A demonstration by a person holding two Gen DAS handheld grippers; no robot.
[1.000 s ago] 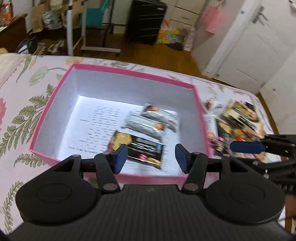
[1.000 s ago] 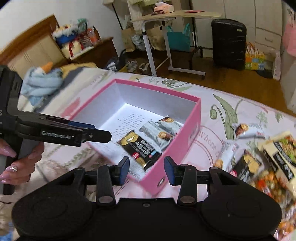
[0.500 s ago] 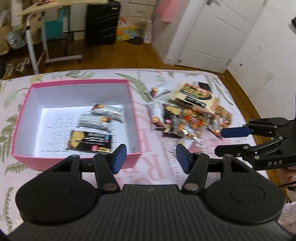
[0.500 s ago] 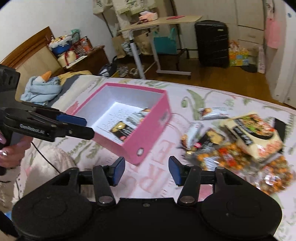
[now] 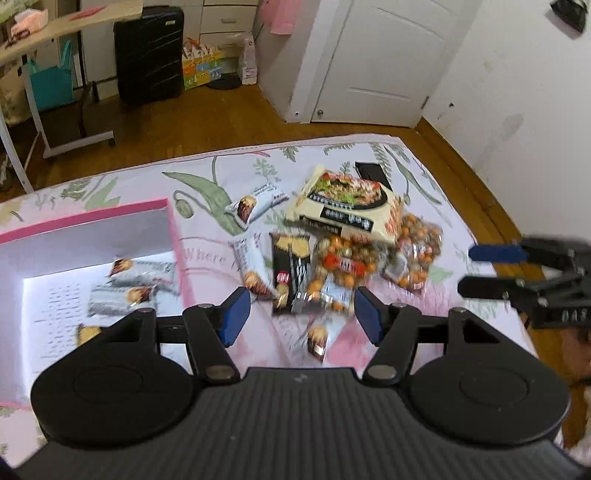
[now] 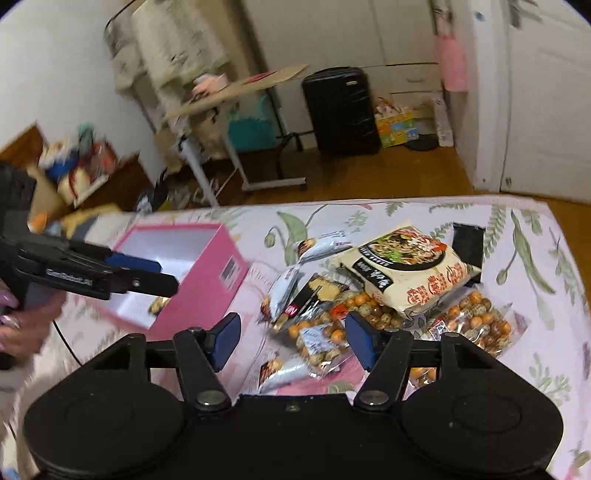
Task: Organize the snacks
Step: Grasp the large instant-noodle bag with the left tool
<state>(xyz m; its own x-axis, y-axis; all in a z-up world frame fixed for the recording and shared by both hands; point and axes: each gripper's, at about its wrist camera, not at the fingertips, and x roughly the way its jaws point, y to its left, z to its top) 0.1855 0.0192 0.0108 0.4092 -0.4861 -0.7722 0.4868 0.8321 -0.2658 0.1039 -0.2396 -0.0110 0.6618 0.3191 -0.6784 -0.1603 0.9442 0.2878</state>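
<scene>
We hover both grippers, left gripper [image 5: 301,314] unclenched and empty, right gripper [image 6: 291,339] opening and empty, over overlapping snack packets [image 6: 321,332]; a pinch may snag two.

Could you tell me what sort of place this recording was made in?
Most likely a bedroom at home: the snacks lie on a floral bedsheet, and a black suitcase, white drawers and a white door stand around the wooden floor.

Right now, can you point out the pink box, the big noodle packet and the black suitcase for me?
pink box [image 6: 207,295]: right wrist view, on its outer pink side wall.
big noodle packet [image 5: 343,206]: left wrist view, middle of its printed front.
black suitcase [image 6: 340,110]: right wrist view, centre of its front shell.
</scene>
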